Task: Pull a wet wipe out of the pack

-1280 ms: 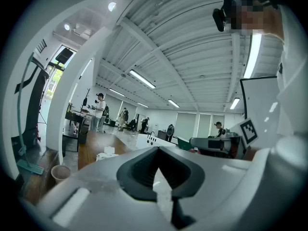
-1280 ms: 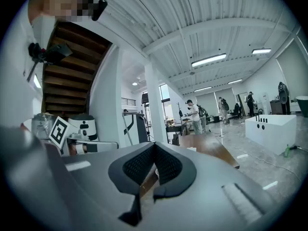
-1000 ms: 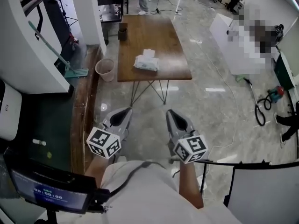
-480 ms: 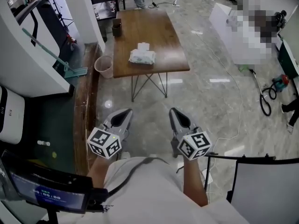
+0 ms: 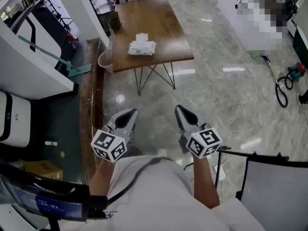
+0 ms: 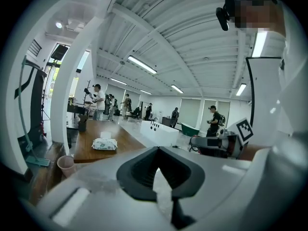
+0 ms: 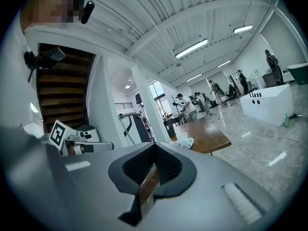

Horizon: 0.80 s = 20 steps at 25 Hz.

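Note:
The wet wipe pack lies flat near the middle of a brown wooden table, far ahead of me across the floor. It is white and green, and a white wipe lies just behind it. The pack also shows small in the left gripper view and in the right gripper view. My left gripper and right gripper are held side by side close to my body, pointing toward the table. Both are shut with nothing in them, well short of the pack.
A dark cup stands at the table's far left corner. A pink bin and a green-handled mop sit left of the table. A white counter and floor cables lie to the right. People stand far behind.
The table and pack have slid up and a little left in the head view as the camera moved. Both grippers stay shut in the same place before my body.

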Each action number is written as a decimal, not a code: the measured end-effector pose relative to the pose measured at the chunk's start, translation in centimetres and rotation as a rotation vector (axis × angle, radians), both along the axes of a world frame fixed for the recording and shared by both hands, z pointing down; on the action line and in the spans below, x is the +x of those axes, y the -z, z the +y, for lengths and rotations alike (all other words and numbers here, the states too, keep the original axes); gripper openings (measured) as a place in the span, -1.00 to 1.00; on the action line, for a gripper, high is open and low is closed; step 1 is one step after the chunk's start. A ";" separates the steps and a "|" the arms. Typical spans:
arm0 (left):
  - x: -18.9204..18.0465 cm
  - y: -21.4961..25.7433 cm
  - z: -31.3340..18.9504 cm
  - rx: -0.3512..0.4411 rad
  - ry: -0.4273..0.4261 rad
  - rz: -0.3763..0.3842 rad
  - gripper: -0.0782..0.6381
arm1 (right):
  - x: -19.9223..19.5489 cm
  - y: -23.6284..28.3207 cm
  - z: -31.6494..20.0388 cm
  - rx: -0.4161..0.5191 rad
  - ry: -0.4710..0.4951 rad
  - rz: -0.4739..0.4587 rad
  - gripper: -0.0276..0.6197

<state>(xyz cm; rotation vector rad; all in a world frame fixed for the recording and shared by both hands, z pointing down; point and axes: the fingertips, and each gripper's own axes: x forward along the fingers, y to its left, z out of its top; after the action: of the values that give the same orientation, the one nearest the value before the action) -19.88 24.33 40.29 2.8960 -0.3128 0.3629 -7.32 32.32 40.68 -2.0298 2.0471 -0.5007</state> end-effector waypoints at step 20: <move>8.3 -1.0 -1.3 -0.015 -0.124 0.025 -0.78 | 6.3 -0.9 0.4 -0.027 -0.119 -0.021 -0.89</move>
<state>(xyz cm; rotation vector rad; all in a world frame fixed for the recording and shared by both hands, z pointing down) -11.55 23.04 41.26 2.9102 -0.1267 0.3475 -1.03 32.70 41.59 -2.1369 1.9039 -0.5271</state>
